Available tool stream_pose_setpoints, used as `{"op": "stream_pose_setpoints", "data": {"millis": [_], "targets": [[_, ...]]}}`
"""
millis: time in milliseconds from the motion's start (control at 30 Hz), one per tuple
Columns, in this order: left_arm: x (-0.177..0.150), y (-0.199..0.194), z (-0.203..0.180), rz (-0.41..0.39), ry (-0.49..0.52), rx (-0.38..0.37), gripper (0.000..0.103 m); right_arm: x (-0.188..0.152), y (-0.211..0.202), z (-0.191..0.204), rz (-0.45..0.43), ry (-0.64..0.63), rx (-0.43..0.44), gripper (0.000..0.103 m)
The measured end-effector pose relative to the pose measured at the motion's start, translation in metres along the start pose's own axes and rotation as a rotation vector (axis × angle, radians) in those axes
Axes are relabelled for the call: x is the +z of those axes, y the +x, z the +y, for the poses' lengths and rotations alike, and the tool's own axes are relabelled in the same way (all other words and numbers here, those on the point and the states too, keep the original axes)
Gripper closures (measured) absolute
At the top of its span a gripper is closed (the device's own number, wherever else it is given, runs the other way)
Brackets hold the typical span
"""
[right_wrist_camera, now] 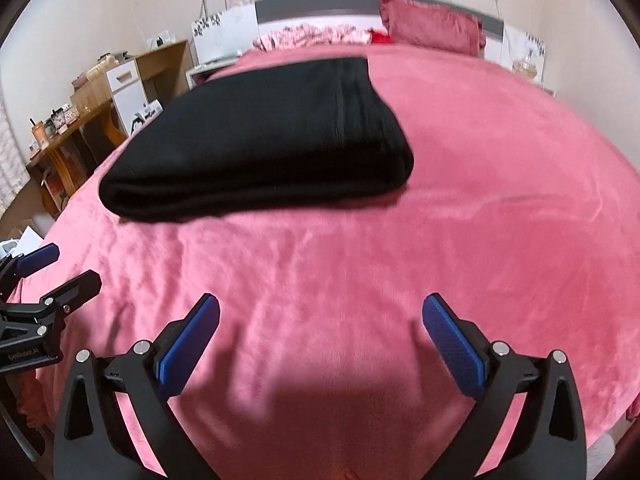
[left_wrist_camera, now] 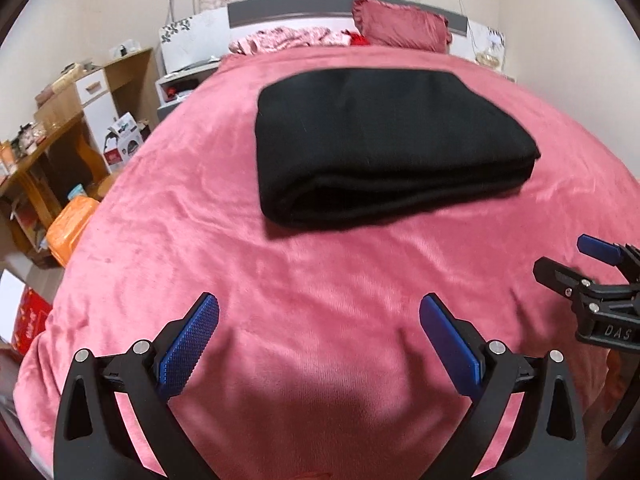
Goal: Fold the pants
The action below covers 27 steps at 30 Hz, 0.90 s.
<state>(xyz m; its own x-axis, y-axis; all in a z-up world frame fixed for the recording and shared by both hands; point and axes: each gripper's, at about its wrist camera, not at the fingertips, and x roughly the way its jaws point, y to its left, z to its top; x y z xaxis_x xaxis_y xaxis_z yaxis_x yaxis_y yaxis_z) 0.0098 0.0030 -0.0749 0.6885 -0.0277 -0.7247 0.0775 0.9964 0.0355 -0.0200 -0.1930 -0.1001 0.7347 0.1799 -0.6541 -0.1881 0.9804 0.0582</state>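
Black pants [left_wrist_camera: 380, 140] lie folded into a thick rectangle on the pink bedspread [left_wrist_camera: 280, 272], with the folded edge facing me. They also show in the right wrist view [right_wrist_camera: 260, 136], to the upper left. My left gripper [left_wrist_camera: 319, 312] is open and empty, hovering over bare bedspread short of the pants. My right gripper [right_wrist_camera: 320, 312] is open and empty too, also short of the pants. Each gripper shows at the edge of the other's view: the right one [left_wrist_camera: 576, 256] and the left one [right_wrist_camera: 60, 268].
A dark red pillow [left_wrist_camera: 404, 26] and a crumpled pink cloth [left_wrist_camera: 288, 38] lie at the headboard. A wooden desk with clutter [left_wrist_camera: 44, 148], a white nightstand [left_wrist_camera: 180, 84], an orange bag [left_wrist_camera: 68, 224] and boxes stand left of the bed.
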Motion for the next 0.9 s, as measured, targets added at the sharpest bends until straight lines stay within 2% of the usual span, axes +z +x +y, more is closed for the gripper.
{"op": "stream_pose_setpoints", "data": {"millis": [167,300,367,500,700,900], "targets": [[0.005,-0.012,0.003,-0.035,-0.034,-0.006,0.004,0.005,-0.015,0.003,-0.035,0.021,-0.029,0.002],[0.007,-0.02,0.005,-0.061,-0.051,0.018,0.003,0.013,-0.028,-0.009,-0.008,0.15,-0.015,0.002],[0.01,-0.022,0.007,-0.056,-0.073,0.033,0.004,0.014,-0.037,-0.012,-0.022,0.189,0.0,0.002],[0.012,-0.028,0.012,-0.056,-0.114,0.032,0.003,0.014,-0.041,0.001,-0.041,0.113,-0.048,0.002],[0.011,-0.038,0.01,-0.088,-0.091,0.046,0.003,0.012,-0.04,0.007,-0.054,0.089,-0.047,0.002],[0.01,-0.036,0.008,-0.078,-0.077,0.049,0.003,0.011,-0.038,0.006,-0.05,0.092,-0.046,0.002]]}}
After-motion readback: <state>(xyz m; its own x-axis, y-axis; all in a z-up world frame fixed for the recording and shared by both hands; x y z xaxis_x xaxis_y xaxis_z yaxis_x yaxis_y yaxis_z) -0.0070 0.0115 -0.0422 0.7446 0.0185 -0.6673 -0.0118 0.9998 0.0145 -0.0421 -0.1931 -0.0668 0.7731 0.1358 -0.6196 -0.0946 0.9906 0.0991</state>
